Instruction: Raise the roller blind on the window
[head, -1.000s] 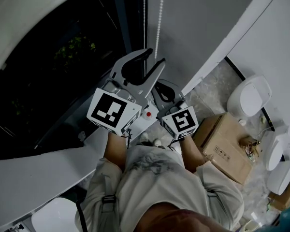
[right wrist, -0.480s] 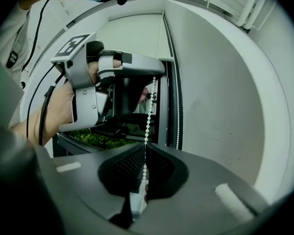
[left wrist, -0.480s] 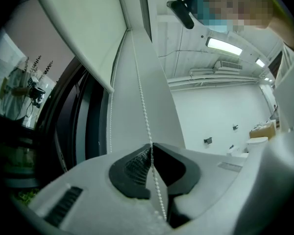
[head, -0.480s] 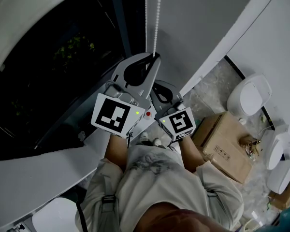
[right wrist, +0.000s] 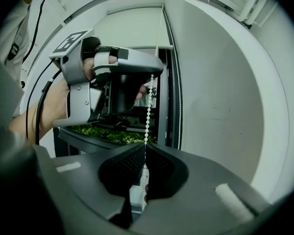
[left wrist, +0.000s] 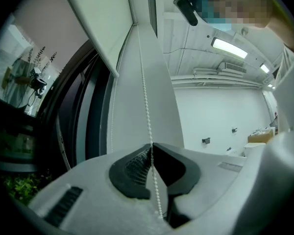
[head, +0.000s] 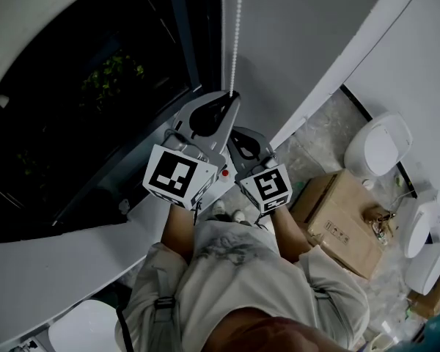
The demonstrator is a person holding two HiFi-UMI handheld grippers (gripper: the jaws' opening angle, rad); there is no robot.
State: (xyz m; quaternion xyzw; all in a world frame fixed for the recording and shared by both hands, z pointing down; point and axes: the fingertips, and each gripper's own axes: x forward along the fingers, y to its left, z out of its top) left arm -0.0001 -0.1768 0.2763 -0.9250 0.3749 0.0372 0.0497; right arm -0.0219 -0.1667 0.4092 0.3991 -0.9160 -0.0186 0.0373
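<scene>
Bead chain (head: 235,42), upper centre, is pinched by both level-held grippers, the left gripper (head: 232,96), jaws just closed, above the right gripper (head: 237,133).

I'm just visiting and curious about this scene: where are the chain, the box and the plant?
chain (head: 237,35), head view, on its hanging beads.
box (head: 345,218), head view, on its top face.
plant (head: 114,75), head view, on the leaves behind the glass.

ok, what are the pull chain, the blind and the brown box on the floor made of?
Pull chain: small round white beads with a slight sheen; probably plastic, could be coated metal.
Blind: flat, matte off-white sheet; fabric or vinyl, no weave visible.
Box: brown, matte, folded flaps with printed marks; cardboard.
</scene>
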